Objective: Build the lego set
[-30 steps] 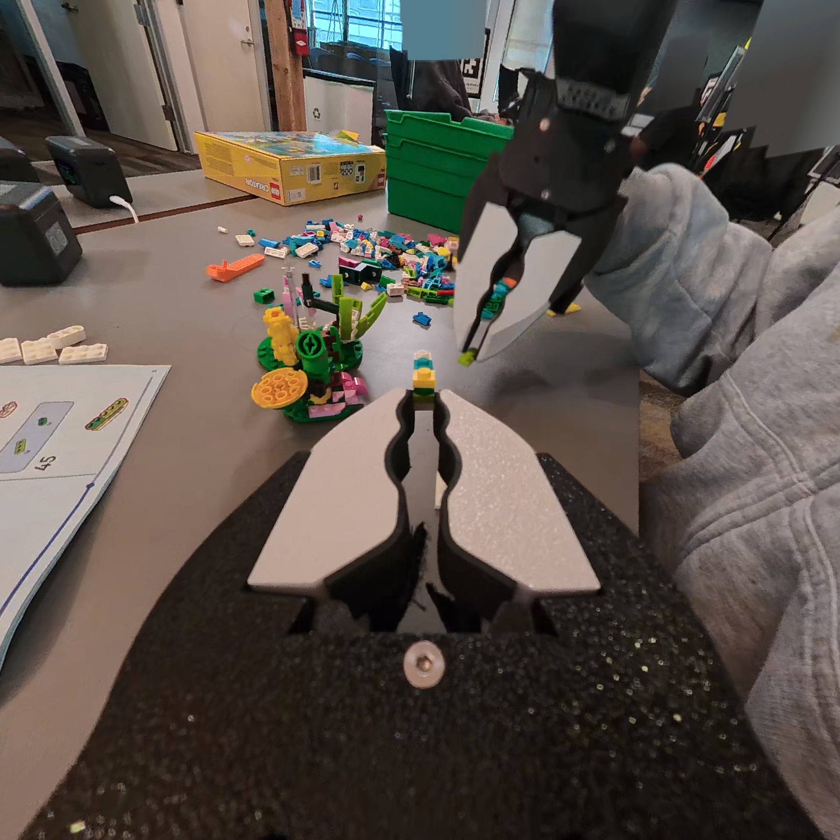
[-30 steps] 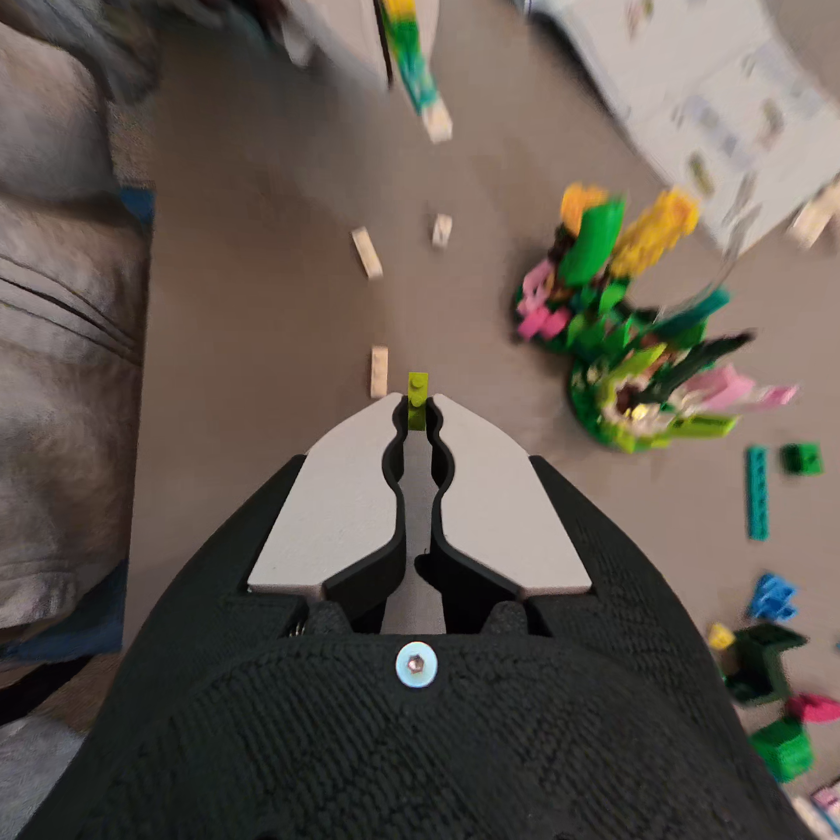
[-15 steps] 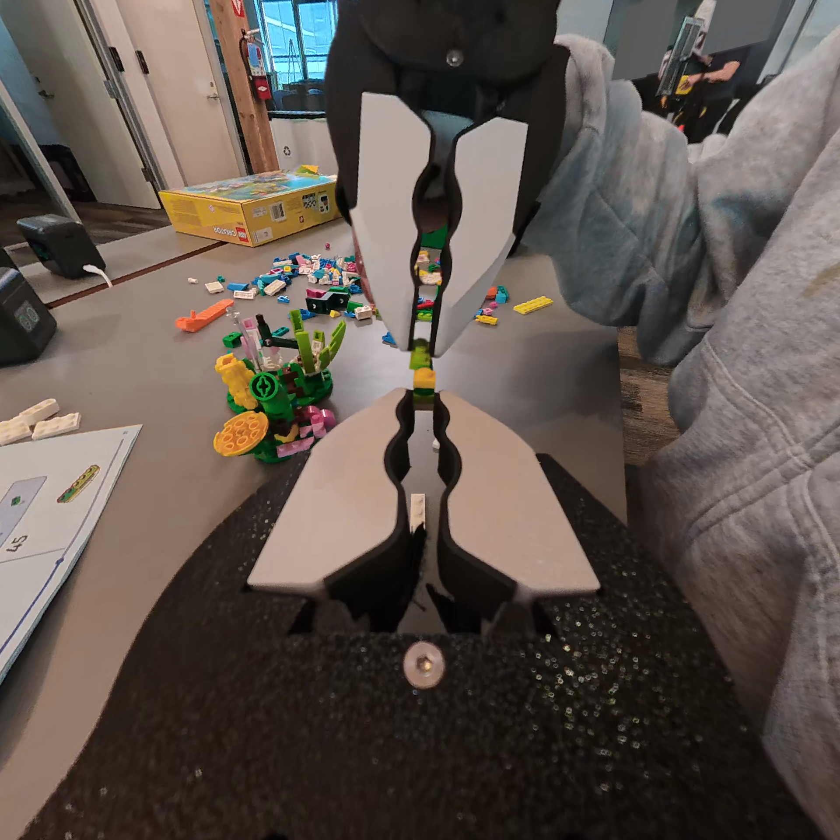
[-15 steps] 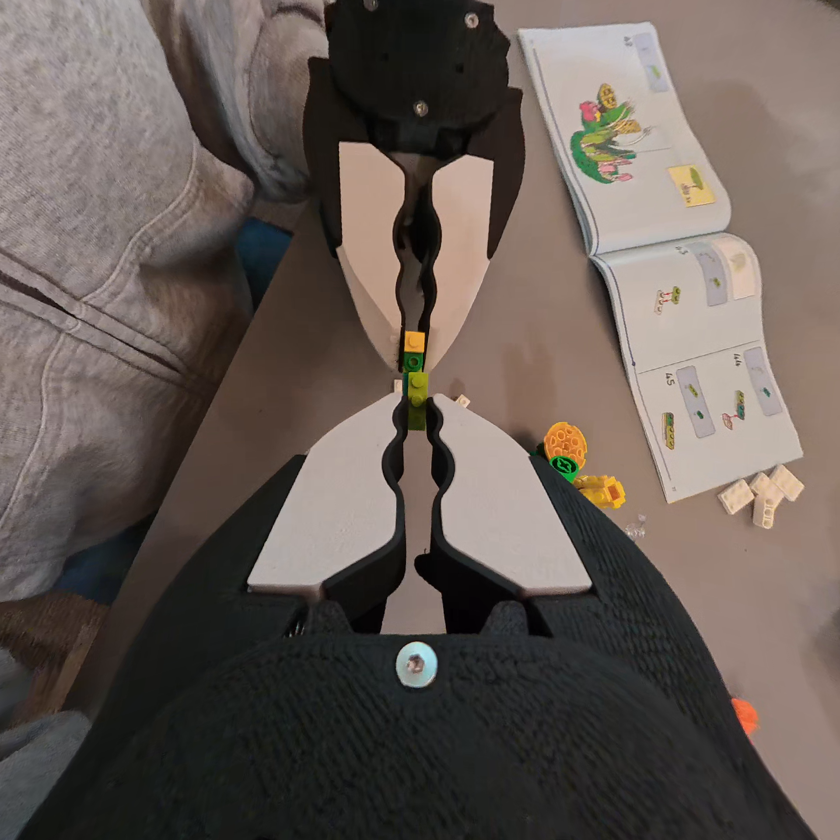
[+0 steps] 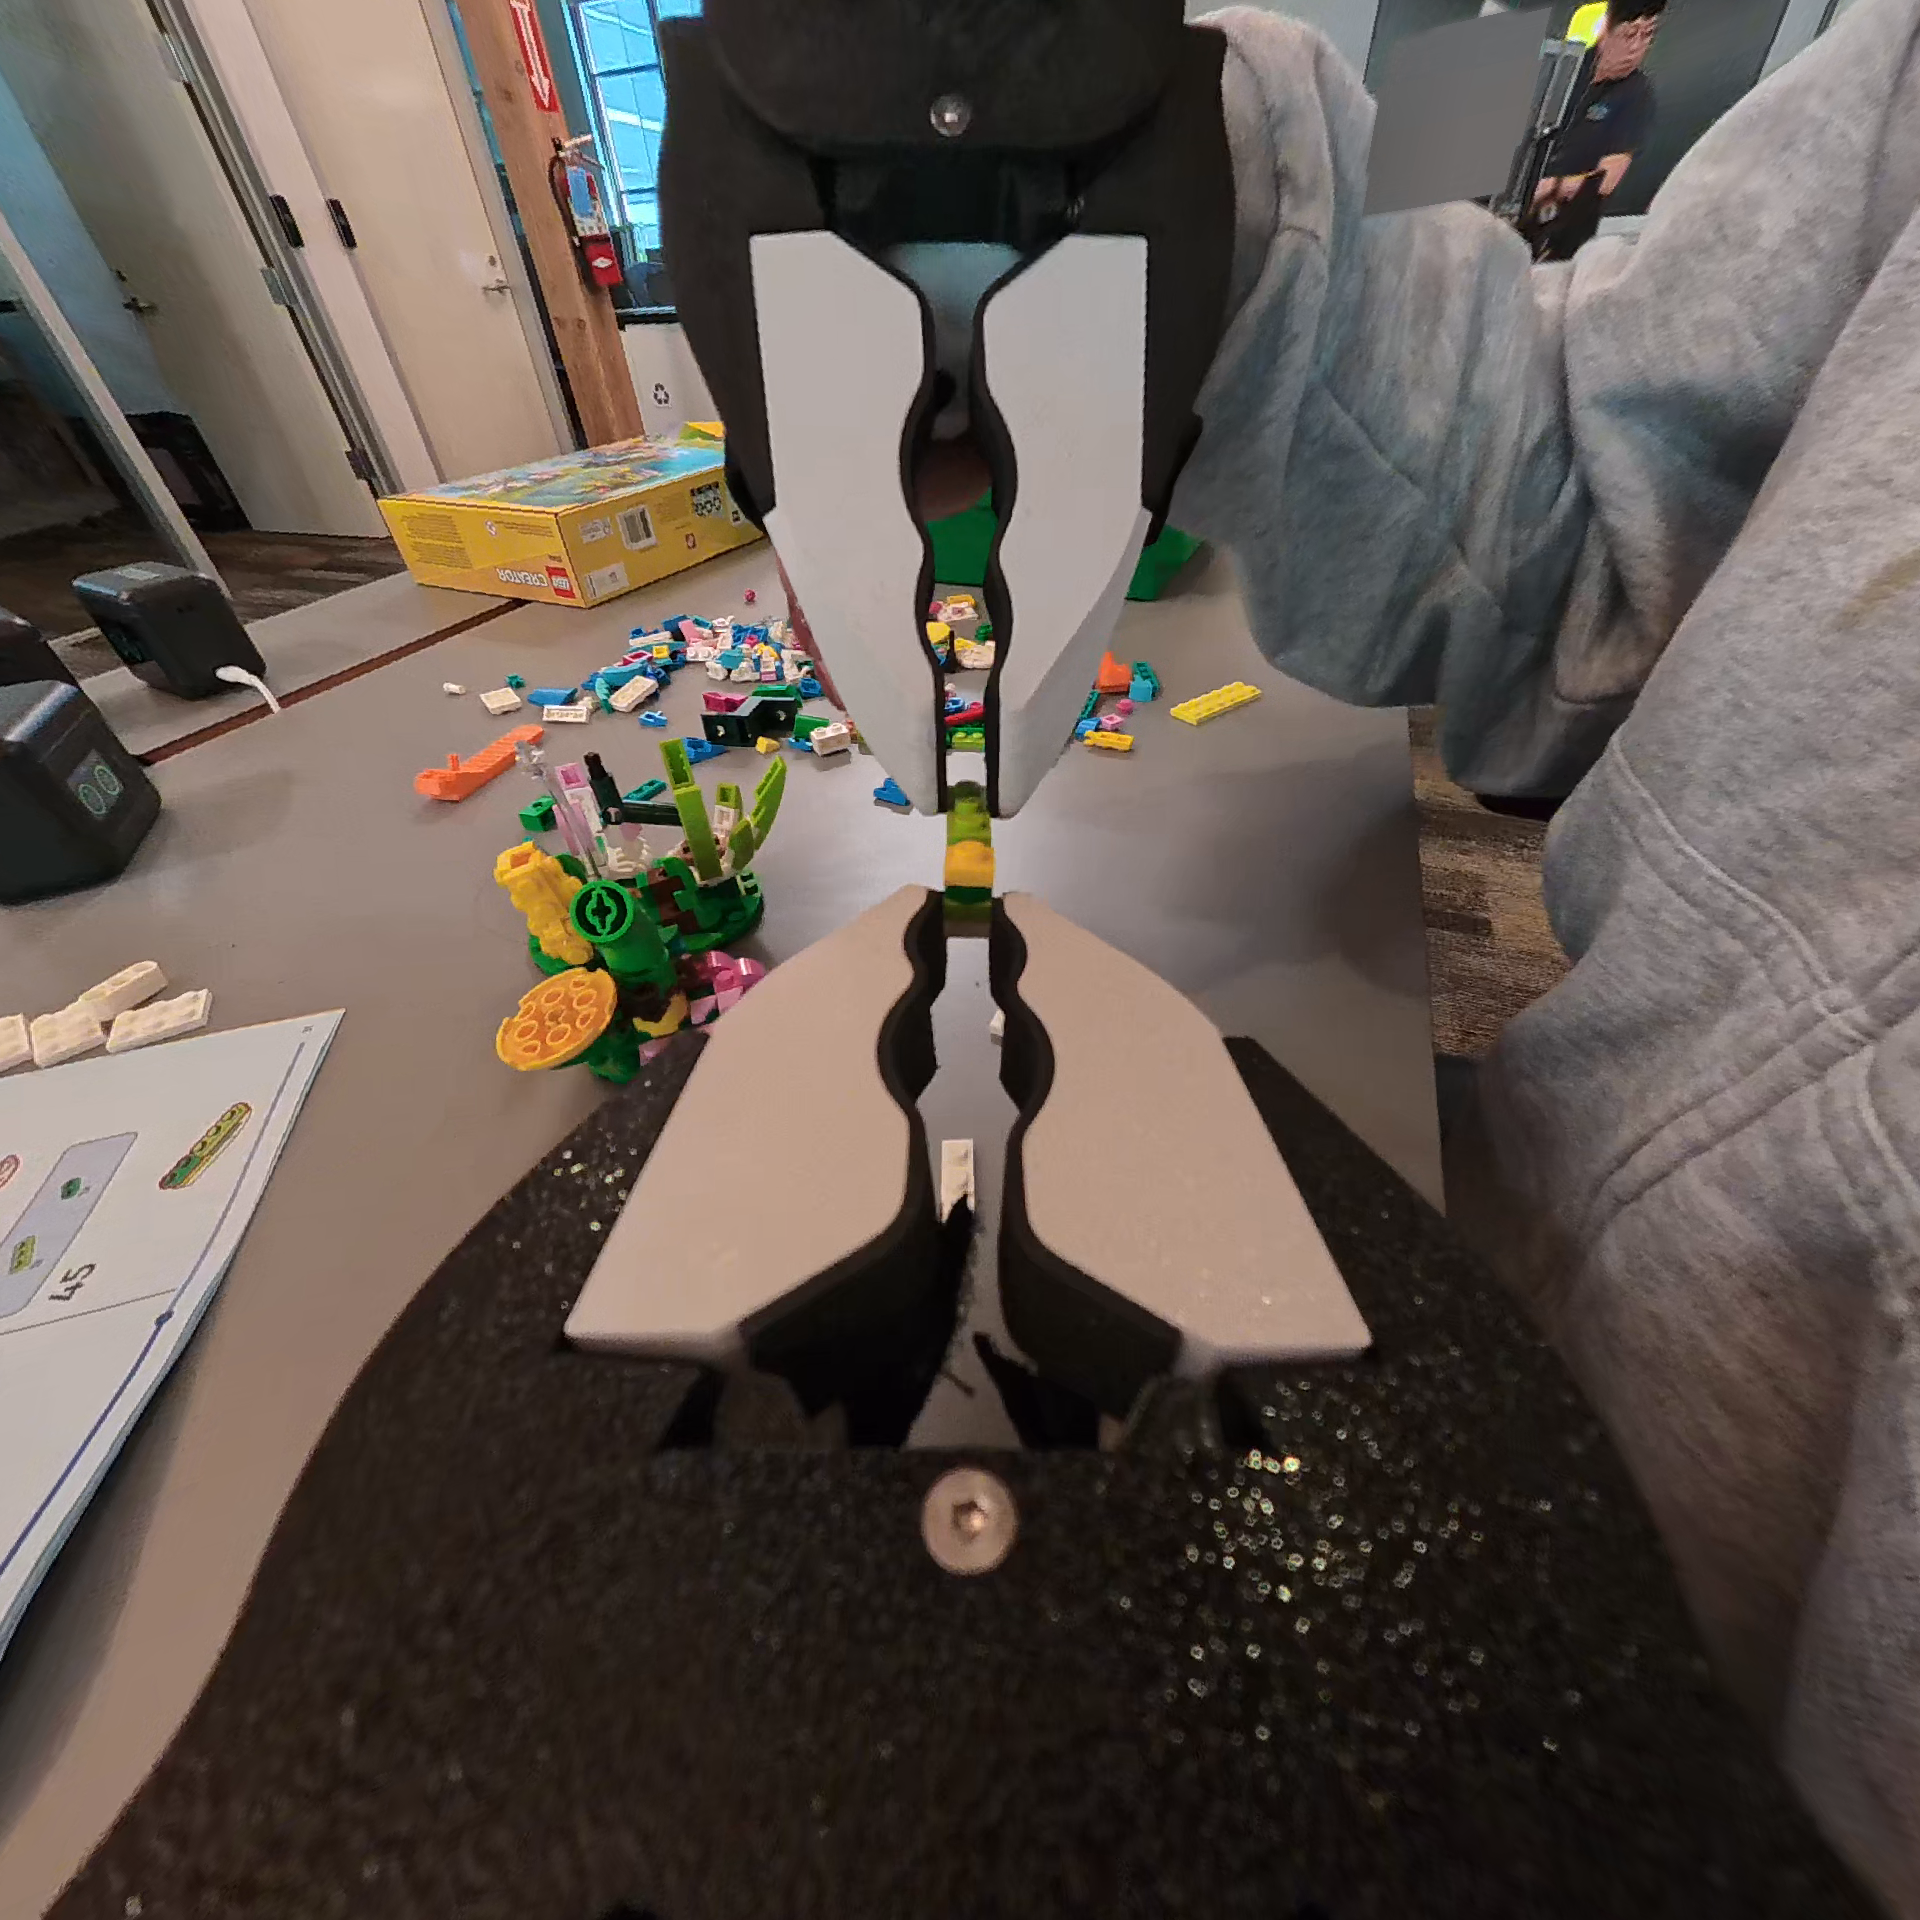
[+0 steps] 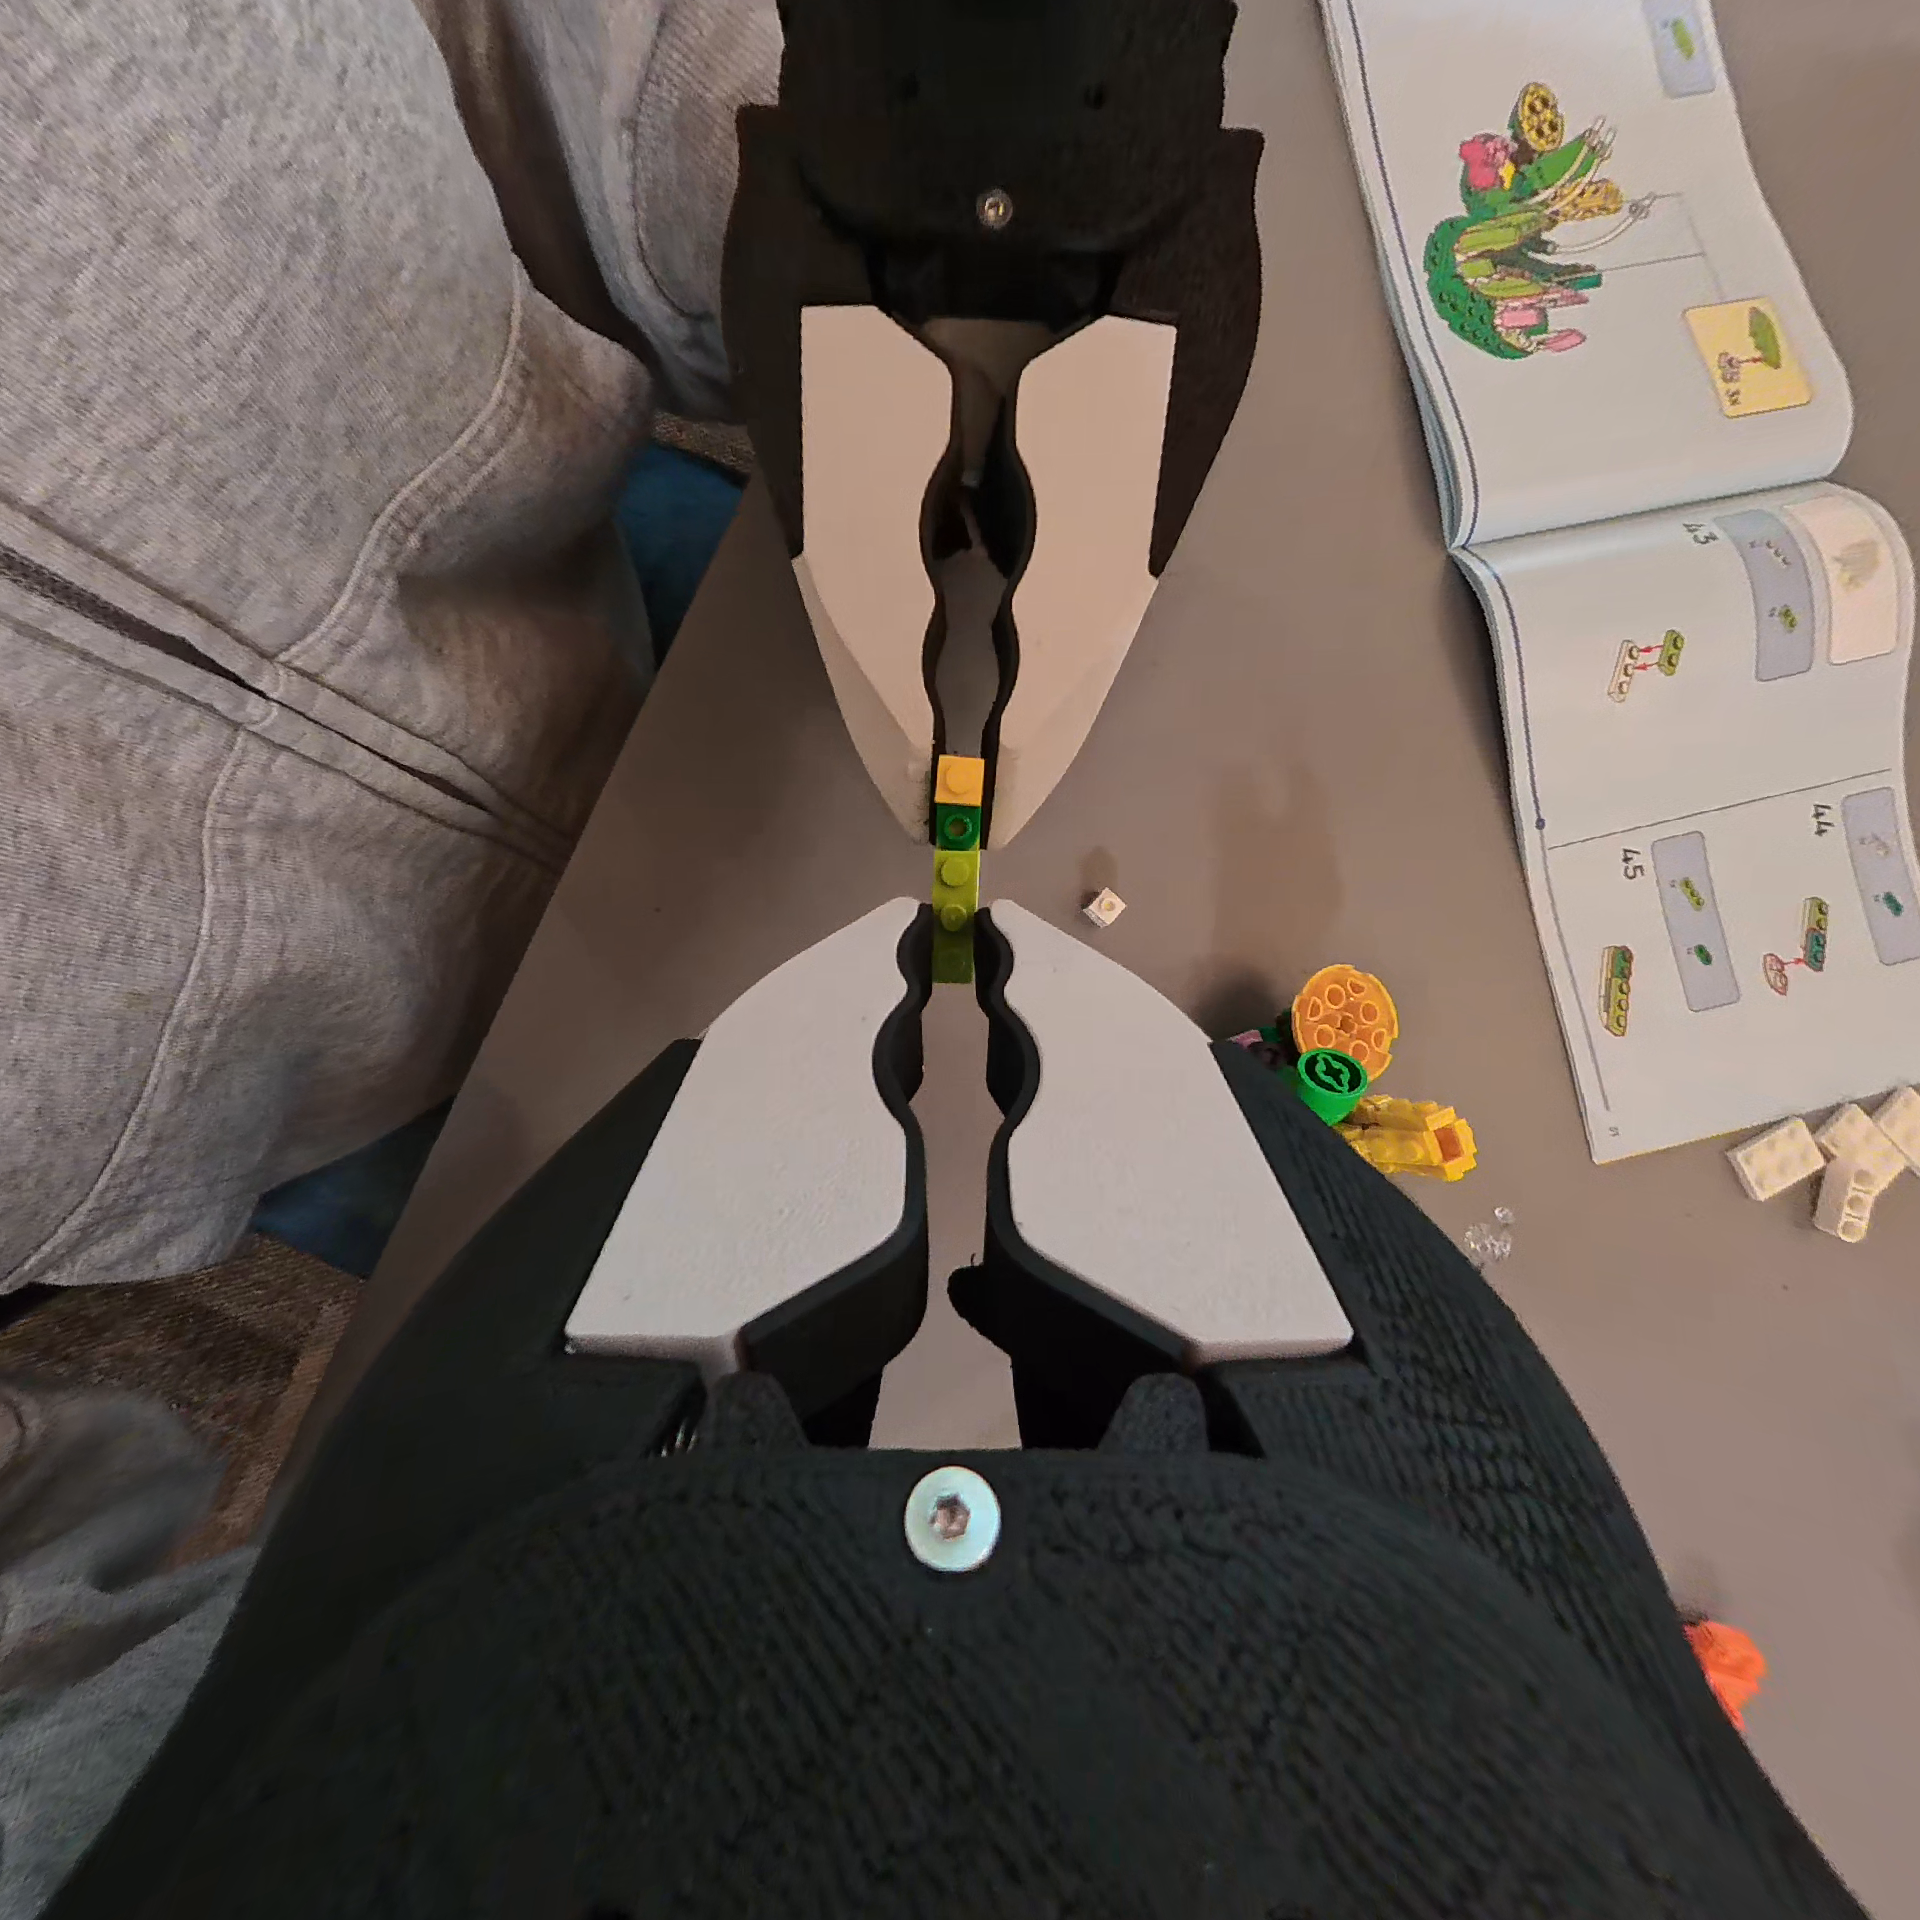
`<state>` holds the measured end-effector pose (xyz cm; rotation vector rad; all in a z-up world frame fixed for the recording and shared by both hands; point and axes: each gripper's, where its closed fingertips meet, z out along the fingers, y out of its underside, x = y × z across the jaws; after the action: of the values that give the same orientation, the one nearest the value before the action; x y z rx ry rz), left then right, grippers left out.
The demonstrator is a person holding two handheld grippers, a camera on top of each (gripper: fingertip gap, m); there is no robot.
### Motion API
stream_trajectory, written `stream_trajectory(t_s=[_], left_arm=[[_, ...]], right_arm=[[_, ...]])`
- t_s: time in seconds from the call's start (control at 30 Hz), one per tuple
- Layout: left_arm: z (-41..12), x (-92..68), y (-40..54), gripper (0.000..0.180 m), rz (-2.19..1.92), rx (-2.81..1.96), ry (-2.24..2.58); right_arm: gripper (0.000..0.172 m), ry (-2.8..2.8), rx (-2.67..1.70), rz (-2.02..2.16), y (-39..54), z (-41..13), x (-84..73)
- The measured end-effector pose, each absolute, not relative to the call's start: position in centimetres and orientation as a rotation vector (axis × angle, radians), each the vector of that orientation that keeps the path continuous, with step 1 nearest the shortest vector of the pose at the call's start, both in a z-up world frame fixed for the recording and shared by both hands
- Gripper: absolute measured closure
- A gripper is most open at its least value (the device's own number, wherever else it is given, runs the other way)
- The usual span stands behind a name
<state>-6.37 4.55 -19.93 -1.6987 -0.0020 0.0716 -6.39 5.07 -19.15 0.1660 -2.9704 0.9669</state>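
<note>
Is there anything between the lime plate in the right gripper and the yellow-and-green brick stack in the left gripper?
Nothing visible. The lime plate in the right gripper meets the brick stack in the left gripper end to end, above the table.

Lower end of the small yellow-and-green brick stack (image 5: 968,883) sunk between the grey fingertips (image 5: 894,935), so its length not readable there. Far end of the lime-green studded plate (image 6: 954,914) likewise buried between the other pair of pads. Open pale-blue instruction booklet (image 6: 1662,582) cut off by the right and top edges; in the left wrist view only a corner of it showing. Multicoloured plastic flower model (image 6: 1351,1070) mostly hidden behind the black gripper body. Orange plastic piece (image 6: 1725,1673) clipped by the gripper's edge, shape unclear. Green plastic crate (image 5: 966,540) almost wholly blocked by the facing gripper. Scattered loose coloured bricks (image 5: 727,665) too small to sort.
</note>
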Motion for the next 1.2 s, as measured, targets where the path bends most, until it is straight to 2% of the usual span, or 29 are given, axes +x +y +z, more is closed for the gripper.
stream_trajectory(t_s=[0.43, 0.53, 0.63, 0.77, 0.93, 1.0, 1.1, 1.2], left_arm=[[-19.7, -6.6, 4.4, 0.172, 0.074, -1.684, -0.029], [-19.6, -7.4, 4.2, 0.172, 0.091, -1.686, -0.078], [-18.9, -8.4, 3.7, 0.172, 0.084, -1.656, -0.162], [-18.0, -9.6, 3.1, 0.173, 0.091, -1.617, -0.246], [-17.4, -9.6, 3.0, 0.172, 0.043, -1.569, -0.286], [-17.2, -9.5, 3.0, 0.173, 0.026, -1.559, -0.288], [-17.0, -9.5, 3.0, 0.173, 0.010, -1.549, -0.300], [-17.0, -9.6, 2.9, 0.173, 0.007, -1.543, -0.314]], right_arm=[[0.162, -2.934, 0.150, 0.971, 5.0, -18.8, -6.6], [0.148, -2.829, 0.121, 1.027, 4.9, -17.9, -7.0], [0.136, -2.473, 0.210, 1.039, 4.1, -16.3, -8.8], [0.122, -2.028, 0.402, 0.805, 3.4, -15.9, -9.9], [0.123, -1.765, 0.529, 0.523, 2.8, -17.0, -11.0], [0.132, -1.726, 0.517, 0.489, 2.8, -17.0, -11.5], [0.159, -1.646, 0.508, 0.479, 2.5, -16.4, -11.7], [0.160, -1.652, 0.480, 0.468, 2.5, -16.3, -11.9]])
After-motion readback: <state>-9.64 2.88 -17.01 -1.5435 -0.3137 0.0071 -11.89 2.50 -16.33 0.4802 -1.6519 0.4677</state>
